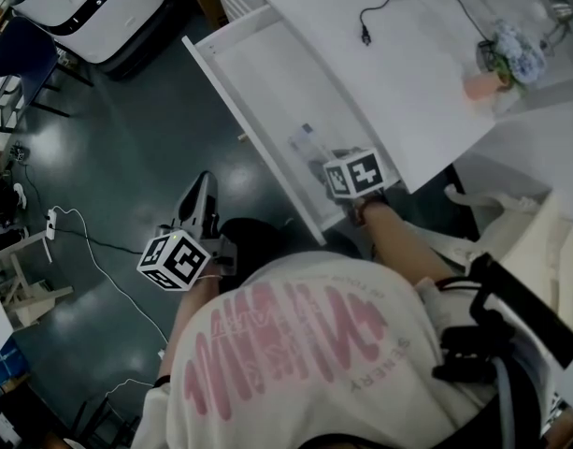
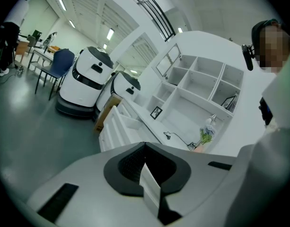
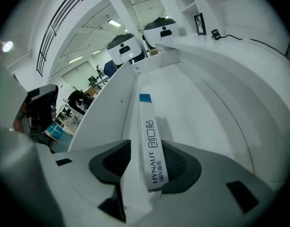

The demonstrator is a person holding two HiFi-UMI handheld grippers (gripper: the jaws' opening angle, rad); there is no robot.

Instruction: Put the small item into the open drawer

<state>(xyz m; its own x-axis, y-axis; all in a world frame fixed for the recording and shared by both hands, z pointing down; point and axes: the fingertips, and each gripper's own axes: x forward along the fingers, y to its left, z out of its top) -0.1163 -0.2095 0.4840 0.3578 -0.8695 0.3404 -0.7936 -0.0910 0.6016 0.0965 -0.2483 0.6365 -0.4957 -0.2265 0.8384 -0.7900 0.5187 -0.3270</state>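
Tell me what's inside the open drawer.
A small white box rests in the drawer, between the right gripper's open jaws. Nothing else shows; the gripper covers the drawer's near end.

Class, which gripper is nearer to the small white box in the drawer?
Right. The right gripper straddles the box inside the drawer; the left gripper hangs outside, over the floor.

Two grey handheld tools: left gripper [image 1: 201, 195], right gripper [image 3: 152, 167]; one open white drawer [image 1: 258, 82], one narrow white cardboard box with a blue end [image 3: 149, 136]. One black cable [image 1: 408, 7], one small pot of pale flowers [image 1: 501, 54], two black-framed pictures, first picture [image 2: 156, 111], second picture [image 2: 229, 101]. Two white rounded machines, left machine [image 2: 90, 74], right machine [image 2: 123, 86]; one blue chair [image 2: 59, 63], one person in a white printed shirt [image 1: 295, 344].
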